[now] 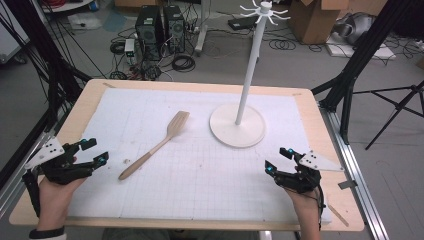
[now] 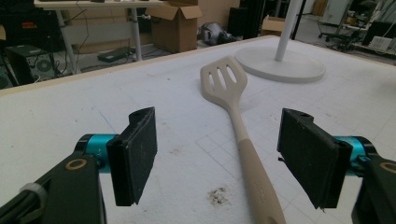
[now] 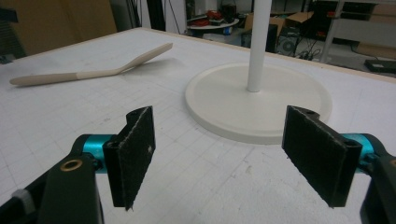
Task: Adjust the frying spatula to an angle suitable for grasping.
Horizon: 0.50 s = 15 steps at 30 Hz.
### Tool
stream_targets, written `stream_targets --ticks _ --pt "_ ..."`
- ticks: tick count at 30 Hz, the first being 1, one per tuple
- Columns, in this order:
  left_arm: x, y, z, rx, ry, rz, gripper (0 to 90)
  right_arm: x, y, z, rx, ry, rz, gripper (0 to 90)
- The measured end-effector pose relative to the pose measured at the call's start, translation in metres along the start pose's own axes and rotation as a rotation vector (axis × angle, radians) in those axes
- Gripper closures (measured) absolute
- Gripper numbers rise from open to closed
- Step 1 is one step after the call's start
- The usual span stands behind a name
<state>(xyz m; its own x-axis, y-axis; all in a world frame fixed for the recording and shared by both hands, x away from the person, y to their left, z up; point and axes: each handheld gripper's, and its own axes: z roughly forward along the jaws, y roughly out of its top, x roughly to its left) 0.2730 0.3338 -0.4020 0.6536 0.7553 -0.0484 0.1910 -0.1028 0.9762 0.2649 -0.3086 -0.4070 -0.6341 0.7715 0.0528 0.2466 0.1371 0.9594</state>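
Wooden tabletop (image 1: 90, 95) under a white gridded mat (image 1: 200, 170). At mat centre-left, a pale slotted spatula (image 1: 155, 146), flat on the mat, slotted blade toward 1 o'clock, handle end toward 7 o'clock. At 1 o'clock from mat centre, a white stand (image 1: 238, 125): round base flat on the mat, thin pole upright, a ring of hooks at the top. Spatula blade near the base, well short of touching.

At 9 o'clock in the high view, left claw (image 1: 92, 151), held in a hand (image 1: 52, 192) entering from the bottom edge, grey three-cornered plate on top. Jaws wide apart, nothing between the pads, nothing gripped. Spatula handle end just to the claw's 3 o'clock, apart from it. From the left gripper view: spatula (image 2: 238, 126) running away from the camera between the two black jaws but farther out on the mat, handle nearest and closer to the right-hand jaw, blade at 12 o'clock, stand base (image 2: 280, 65) beyond at 1 o'clock. A small dark smudge (image 2: 217, 196) on the mat beside the handle.

At 3 o'clock in the high view, right claw (image 1: 277, 160), in the other hand (image 1: 307, 210), likewise open wide and empty. From the right gripper view: stand base (image 3: 259, 100) straight ahead between the jaws and beyond their tips, pole rising out of frame at 12 o'clock, spatula (image 3: 93, 67) far off at 10 o'clock, well apart from this claw.
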Motion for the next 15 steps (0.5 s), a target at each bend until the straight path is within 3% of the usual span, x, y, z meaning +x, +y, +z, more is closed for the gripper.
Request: stream_targets --ticks 11,15 --pt "-0.0029 0.0018 0.0003 -0.032 0.001 -0.024 28.4 -0.0029 -0.0003 -0.0003 -0.002 0.001 0.013 24.0" --pt "-0.0062 0.0047 0.0031 -0.04 -0.003 -0.012 28.3 -0.0034 0.0008 -0.001 -0.005 -0.001 0.009 24.0"
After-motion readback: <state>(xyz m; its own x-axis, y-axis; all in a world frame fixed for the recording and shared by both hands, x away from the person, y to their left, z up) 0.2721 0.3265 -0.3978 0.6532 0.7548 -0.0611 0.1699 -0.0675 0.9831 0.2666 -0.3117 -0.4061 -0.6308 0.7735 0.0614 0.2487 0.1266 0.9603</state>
